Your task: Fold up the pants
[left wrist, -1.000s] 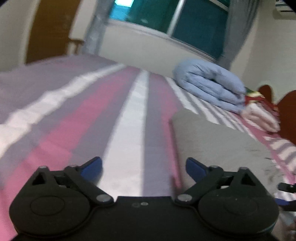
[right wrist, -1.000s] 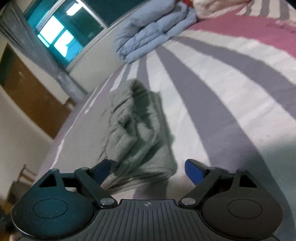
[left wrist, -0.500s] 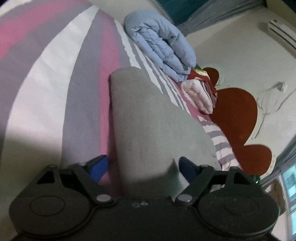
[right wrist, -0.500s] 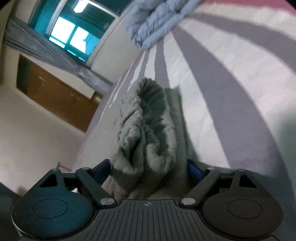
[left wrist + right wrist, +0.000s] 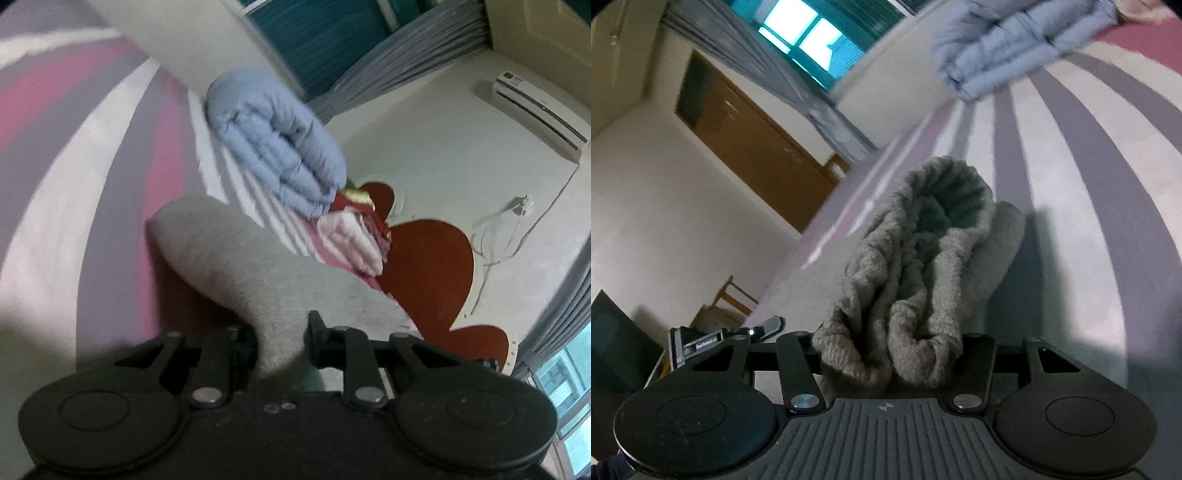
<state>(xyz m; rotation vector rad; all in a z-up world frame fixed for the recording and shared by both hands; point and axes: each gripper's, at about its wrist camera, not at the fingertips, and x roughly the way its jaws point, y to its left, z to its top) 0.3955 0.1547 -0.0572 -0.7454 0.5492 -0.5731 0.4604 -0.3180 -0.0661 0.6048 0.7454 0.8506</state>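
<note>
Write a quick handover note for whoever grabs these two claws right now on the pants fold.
Left claw: shut on the grey pants, smooth end.
Right claw: shut on the pants' bunched, ribbed end.
Pants are partly lifted off the striped bed, between both claws. A blue duvet lies further up the bed.
Done: both ends gripped.
Left: bring the ends together, lay the pants flat, release. How many folds are already in cannot be told.

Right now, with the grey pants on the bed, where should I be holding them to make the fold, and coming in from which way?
Hold the near end, coming in low along the bed. The right hand-held gripper is shut on the bunched ribbed end of the pants, the left hand-held gripper on the smooth edge. The far part lies flat, so both ends should lift evenly.
</note>
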